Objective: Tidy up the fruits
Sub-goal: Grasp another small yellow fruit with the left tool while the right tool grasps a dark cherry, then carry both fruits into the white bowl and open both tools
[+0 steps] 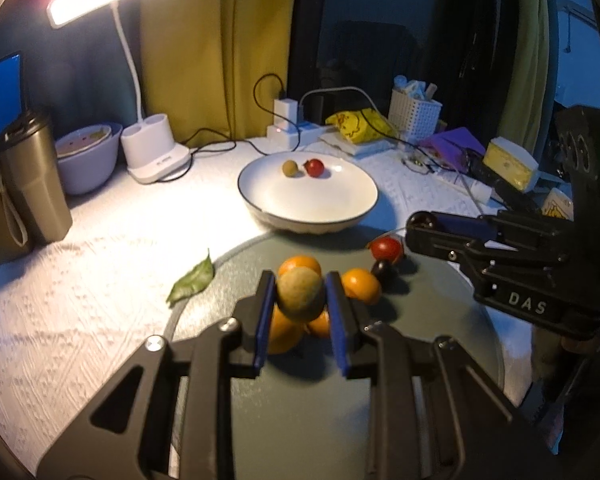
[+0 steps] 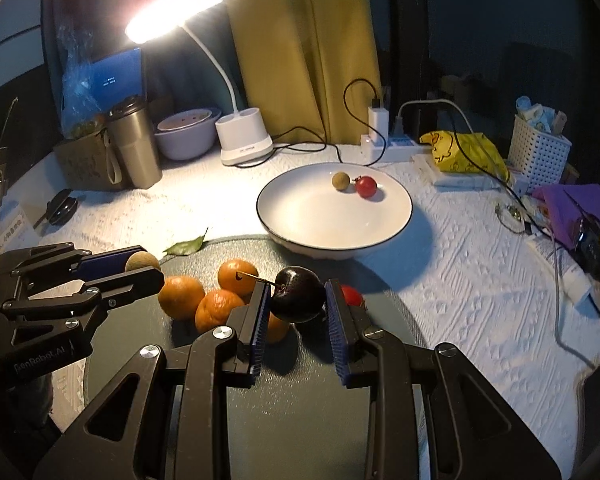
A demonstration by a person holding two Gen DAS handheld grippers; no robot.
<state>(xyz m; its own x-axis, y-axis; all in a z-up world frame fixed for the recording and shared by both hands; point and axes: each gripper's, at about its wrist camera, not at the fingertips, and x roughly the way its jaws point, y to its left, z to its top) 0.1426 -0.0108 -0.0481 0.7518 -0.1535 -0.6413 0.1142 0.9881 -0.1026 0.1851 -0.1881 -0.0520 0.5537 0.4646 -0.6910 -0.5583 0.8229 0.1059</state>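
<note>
My left gripper (image 1: 300,300) is shut on a tan longan (image 1: 300,294), held above several oranges (image 1: 362,284) on a round grey board (image 1: 300,400). It also shows in the right wrist view (image 2: 140,266) at the left. My right gripper (image 2: 296,300) is shut on a dark cherry (image 2: 298,294) with a stem, above the same board (image 2: 300,400); it shows in the left wrist view (image 1: 420,224) too. A white bowl (image 1: 352,200) (image 2: 300,224) behind the board holds a longan (image 2: 341,181) and a red cherry tomato (image 2: 366,187). Another red tomato (image 1: 386,249) (image 2: 352,295) and a dark cherry (image 1: 381,269) lie on the board.
A green leaf (image 1: 192,280) lies at the board's left edge. A desk lamp base (image 1: 156,152), a lilac bowl (image 1: 88,156) and a metal tumbler (image 1: 32,180) stand at the back left. A power strip (image 2: 380,144) with cables, a yellow bag (image 2: 460,152) and a white basket (image 2: 538,152) stand at the back right.
</note>
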